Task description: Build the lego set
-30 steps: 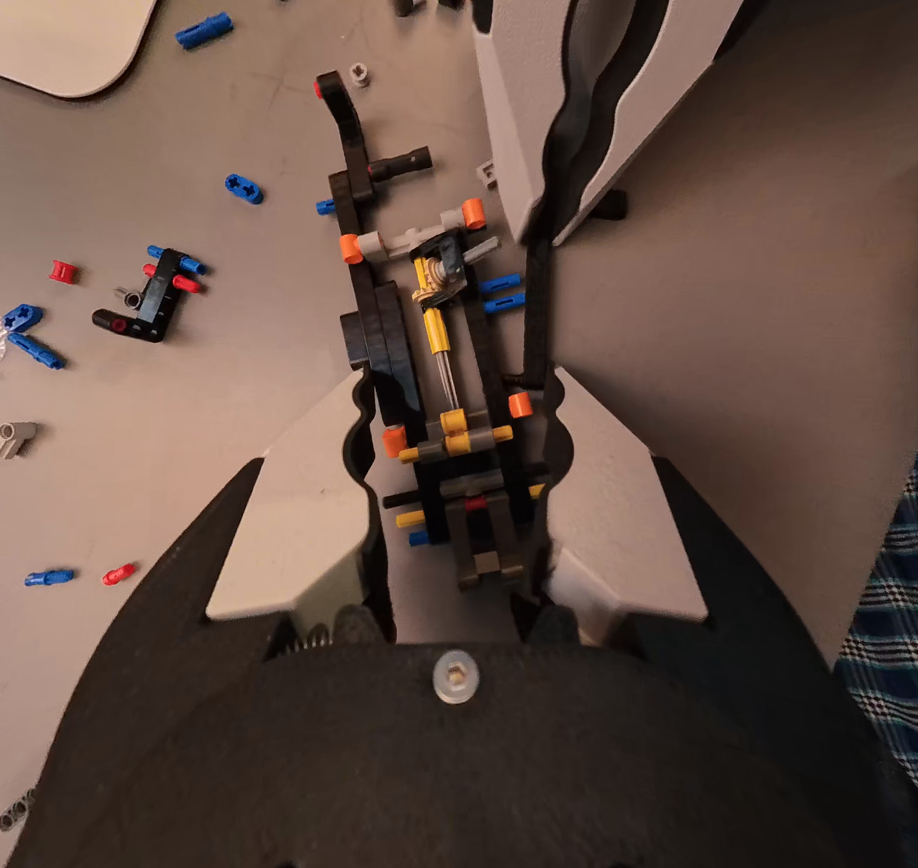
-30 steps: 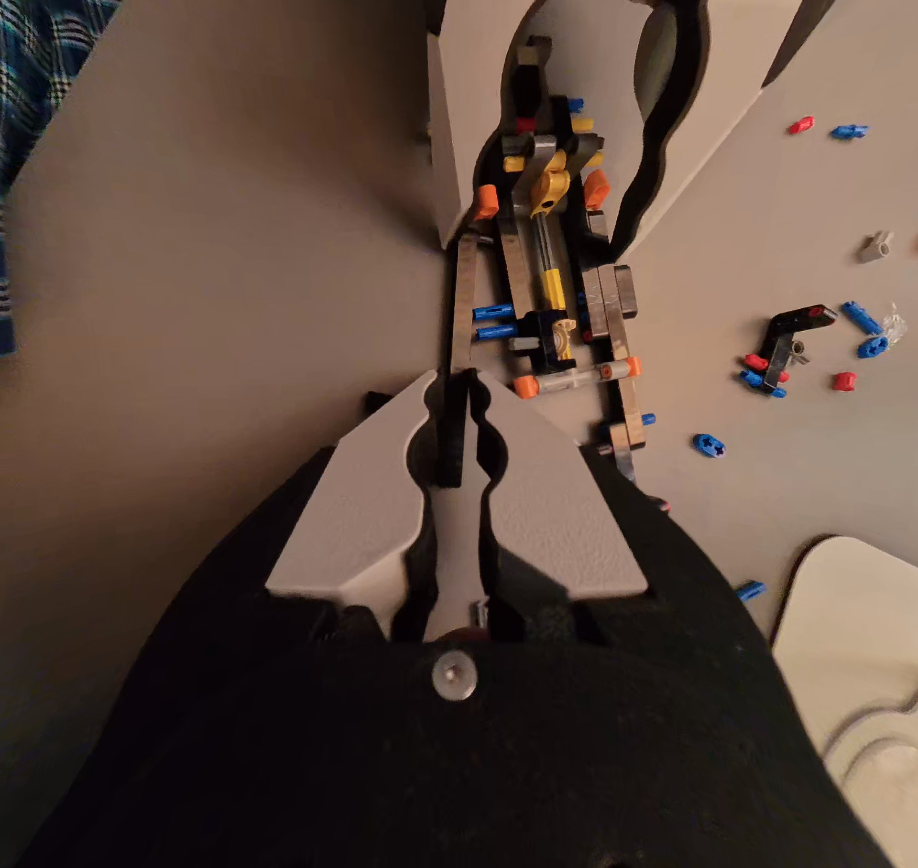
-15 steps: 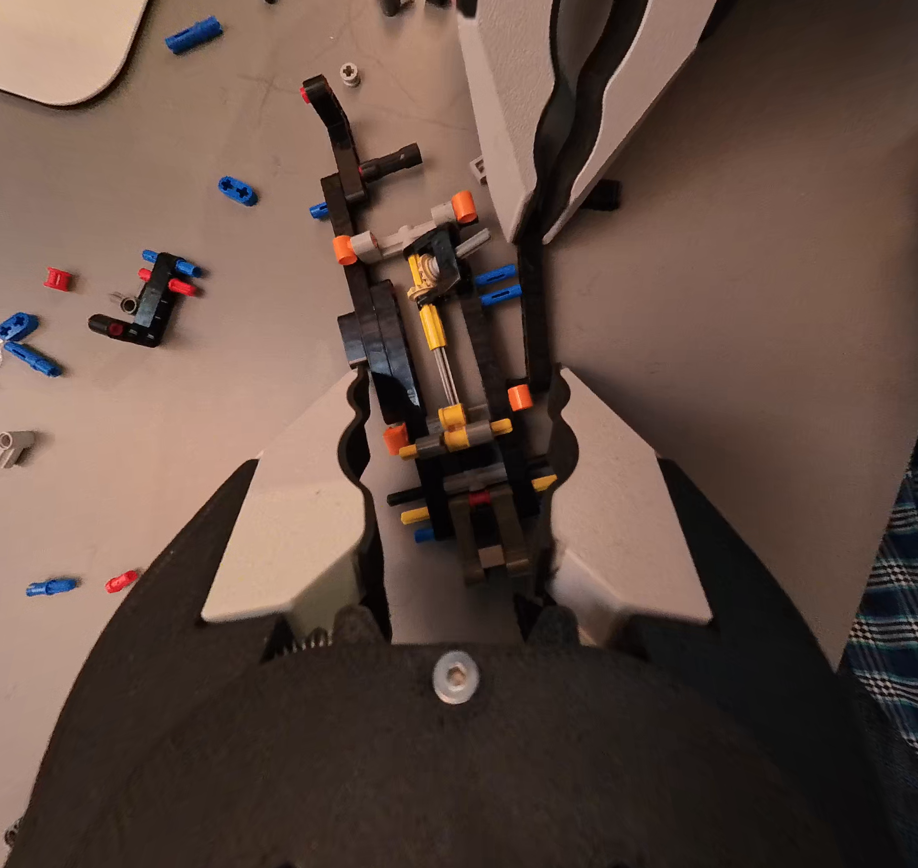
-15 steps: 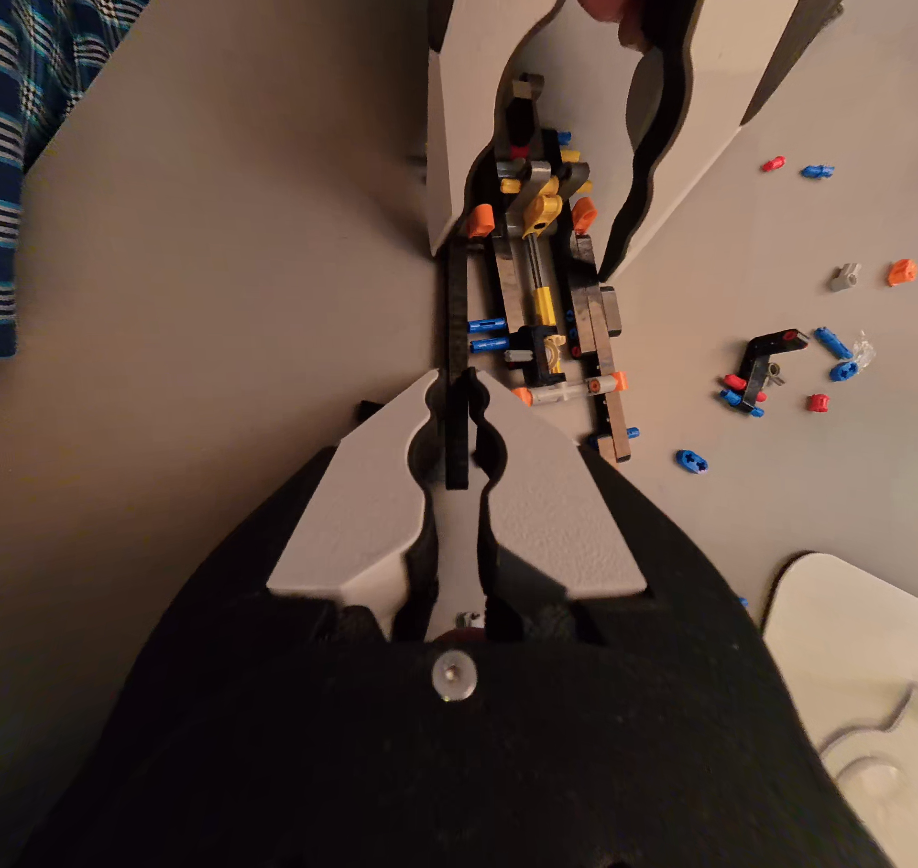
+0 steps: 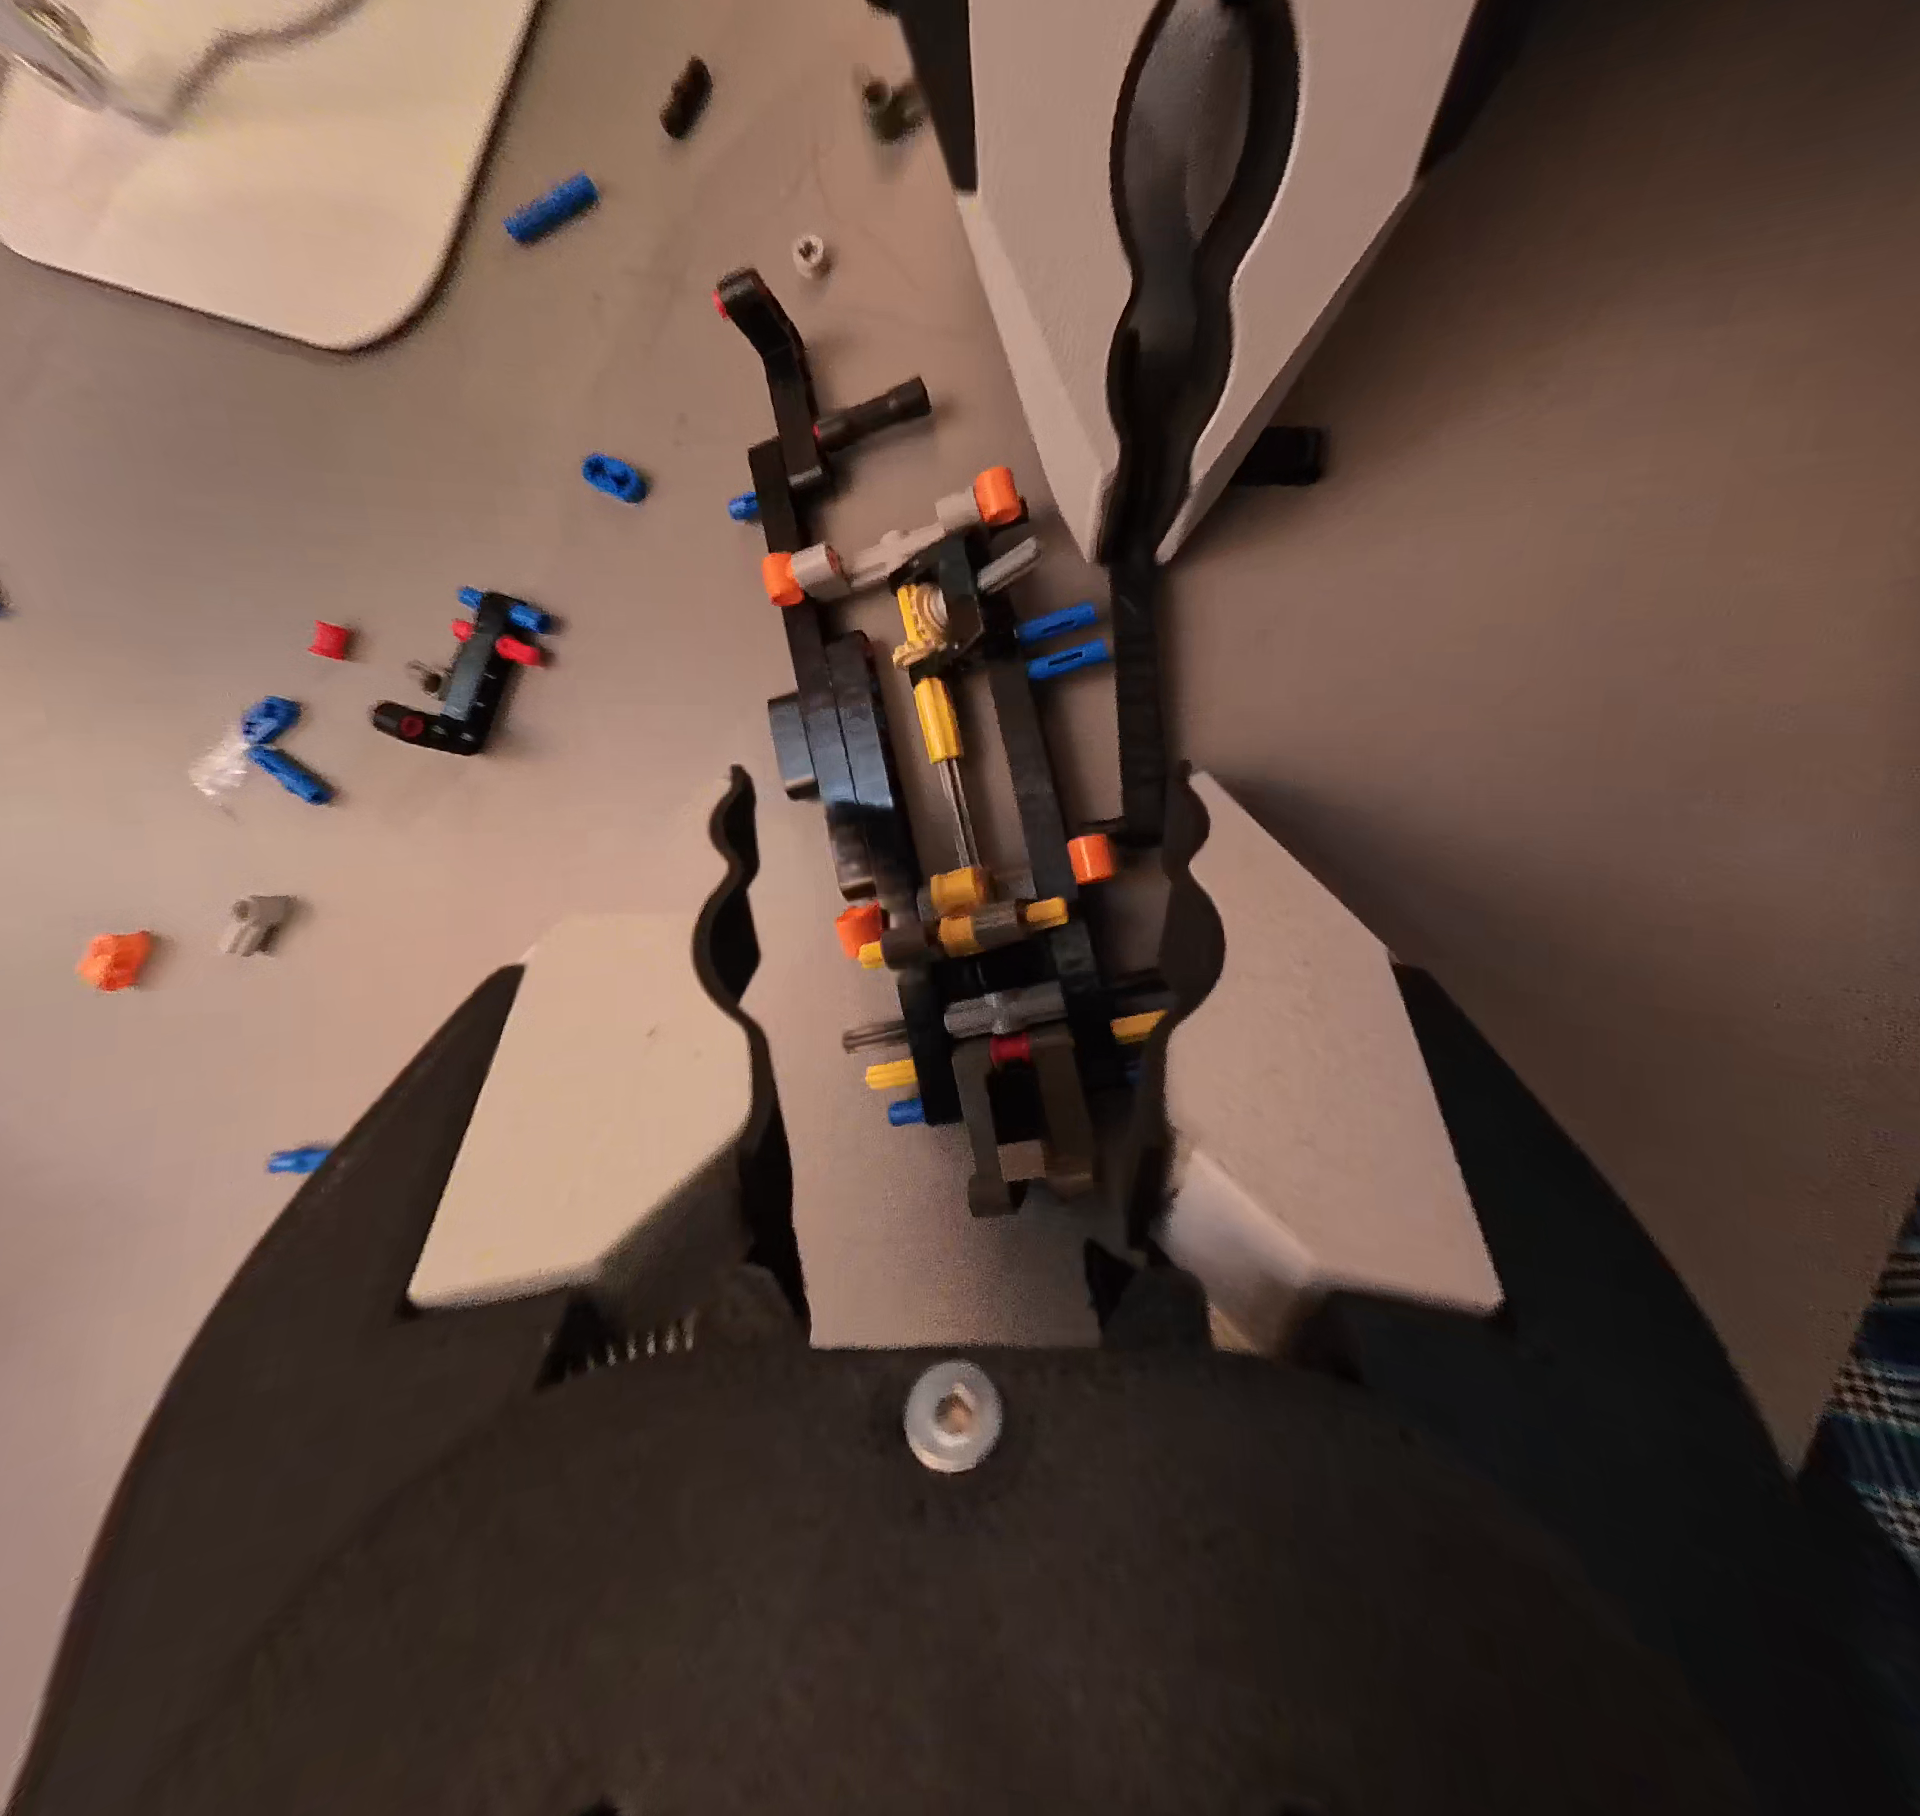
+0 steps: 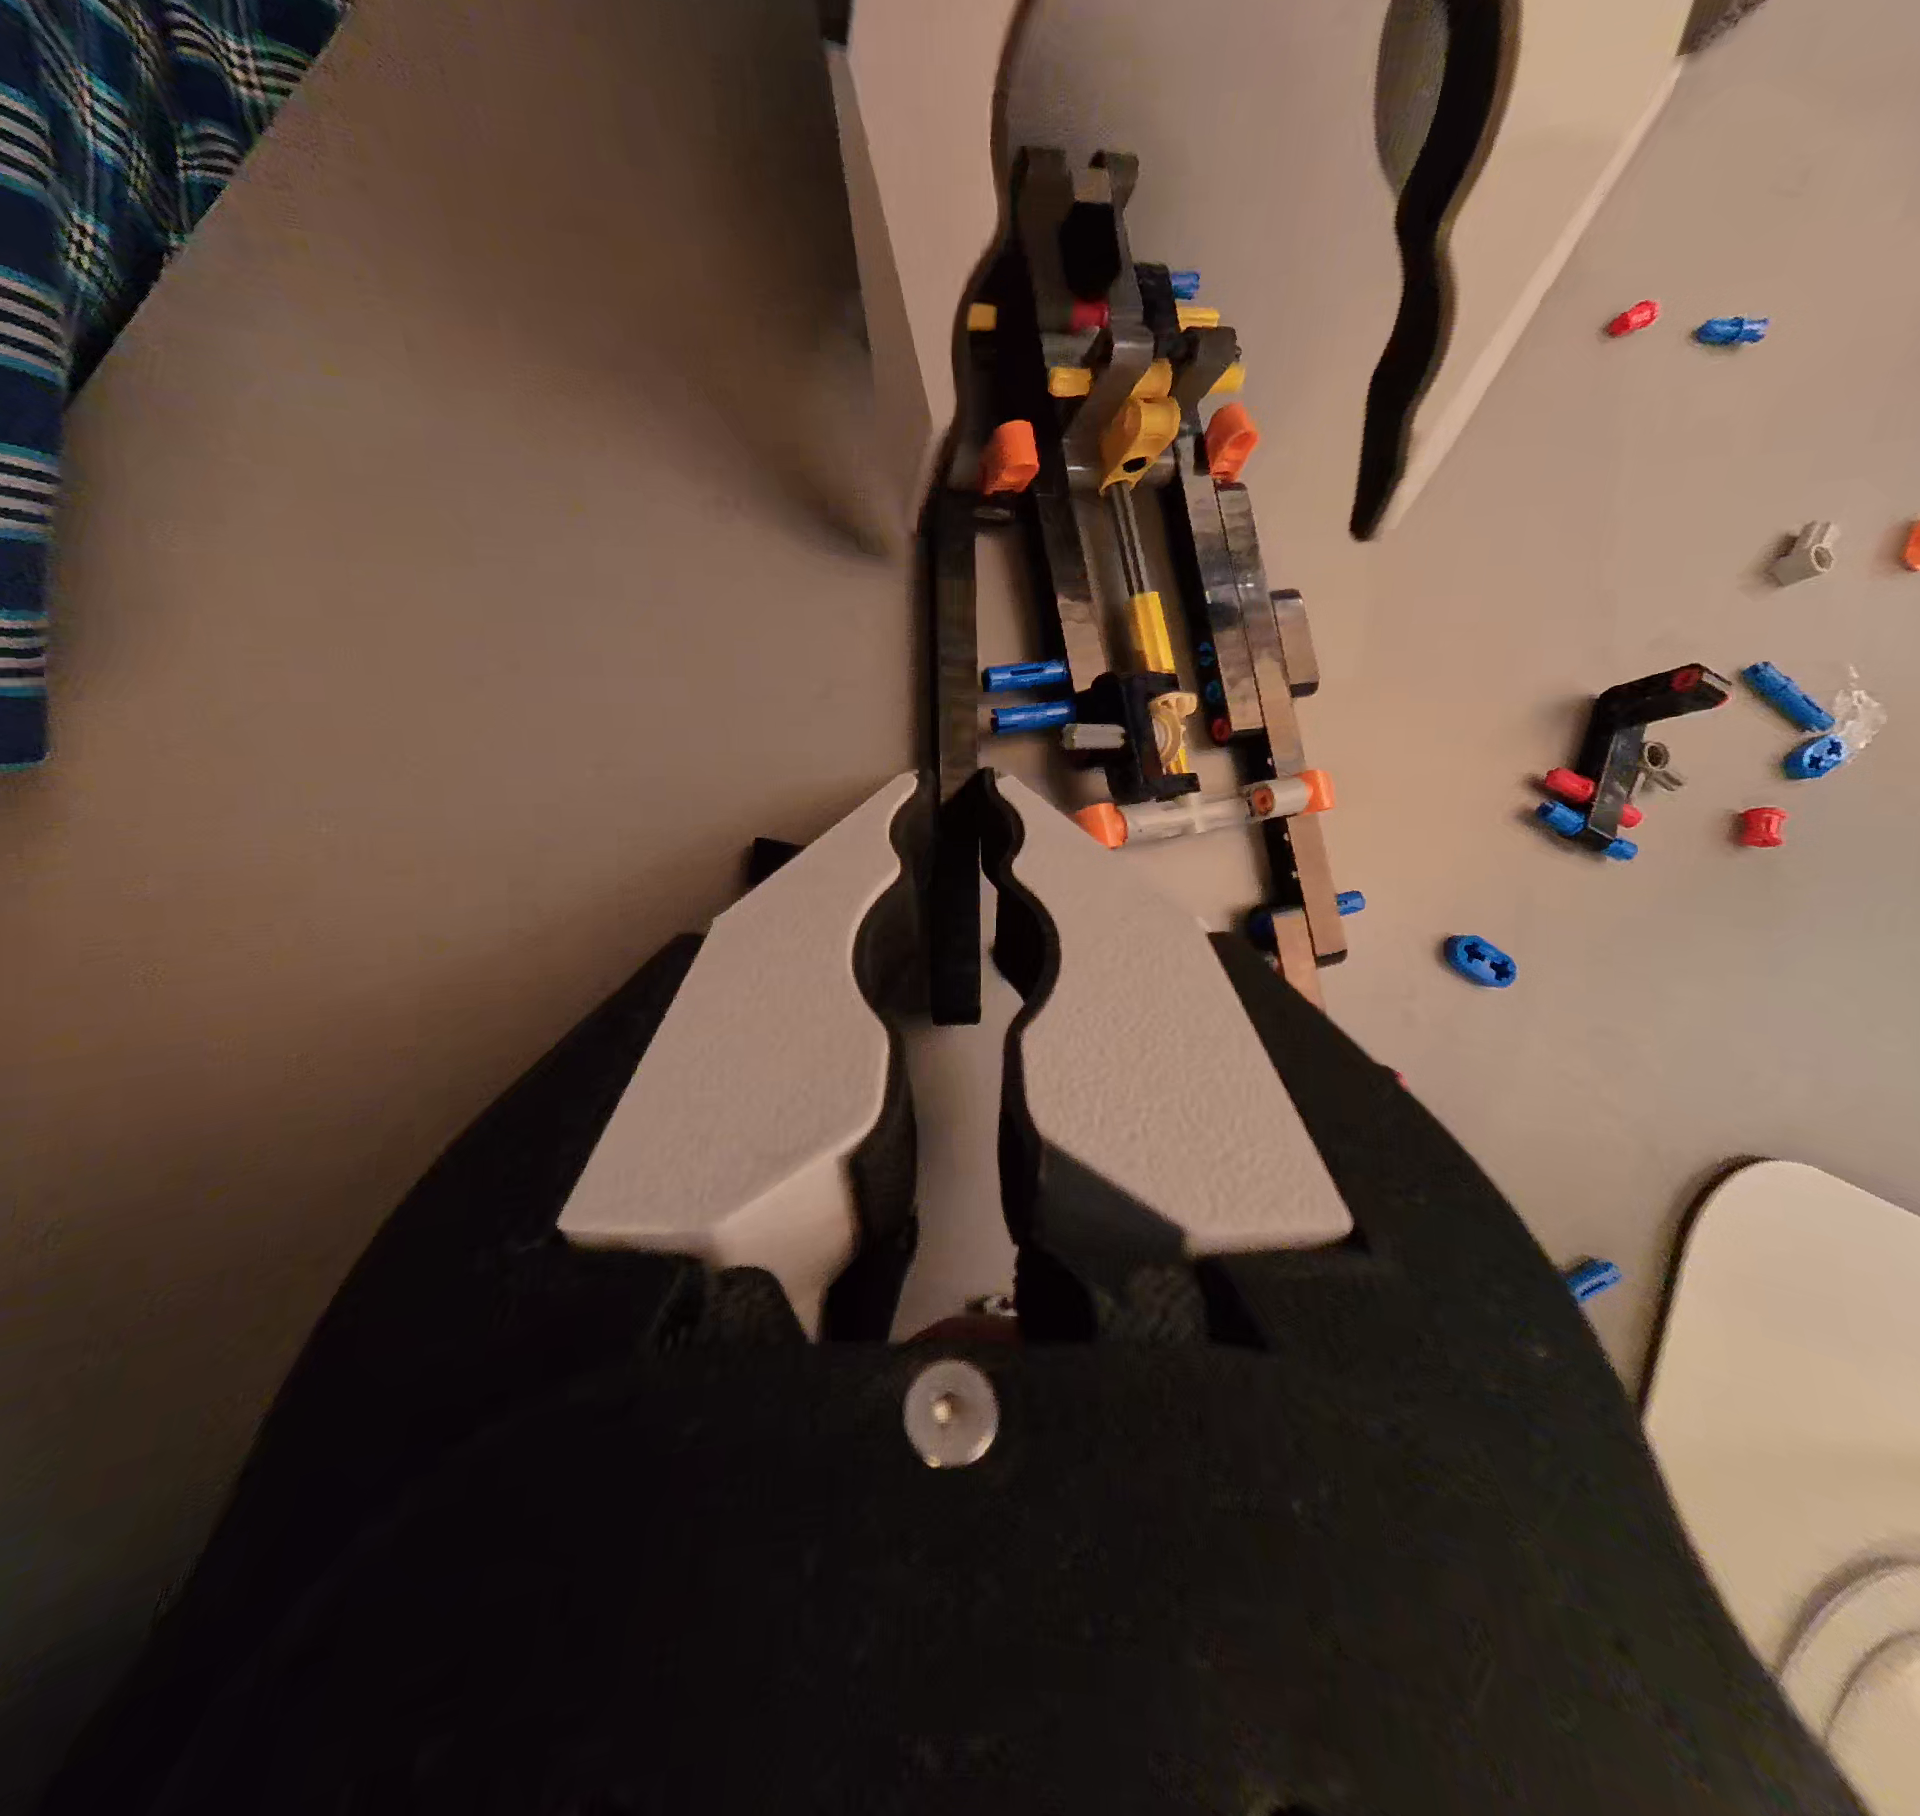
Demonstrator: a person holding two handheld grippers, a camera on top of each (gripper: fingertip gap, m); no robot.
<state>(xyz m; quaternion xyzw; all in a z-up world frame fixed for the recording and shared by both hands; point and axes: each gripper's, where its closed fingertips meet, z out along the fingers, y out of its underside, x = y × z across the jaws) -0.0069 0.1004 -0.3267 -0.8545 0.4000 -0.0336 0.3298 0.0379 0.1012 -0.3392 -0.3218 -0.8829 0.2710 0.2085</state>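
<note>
A long black Lego assembly point(image 5: 852, 727) with yellow, orange and blue parts lies on the grey table; it also shows in the right wrist view point(image 6: 1236, 603). My left gripper point(image 5: 961, 790) is open around its near end, with a gap on the left side. My right gripper point(image 6: 956, 784) is shut on a long black beam point(image 6: 954, 644). It holds the beam along the assembly's side, at the tips of two blue pins point(image 6: 1023, 696). In the left wrist view the right gripper point(image 5: 1132, 551) comes in from the top, with the beam point(image 5: 1143, 706) hanging below it.
A black L-shaped sub-assembly point(image 5: 457, 686) with red and blue pins lies left of the build. Loose blue, red, grey and orange pieces are scattered around it. A white tray point(image 5: 260, 104) sits at the far left corner. Plaid cloth point(image 6: 104, 208) shows past the table edge.
My left gripper's jaws have spread apart and let go of the assembly's near end. My right gripper still holds the black beam by the assembly's side.
</note>
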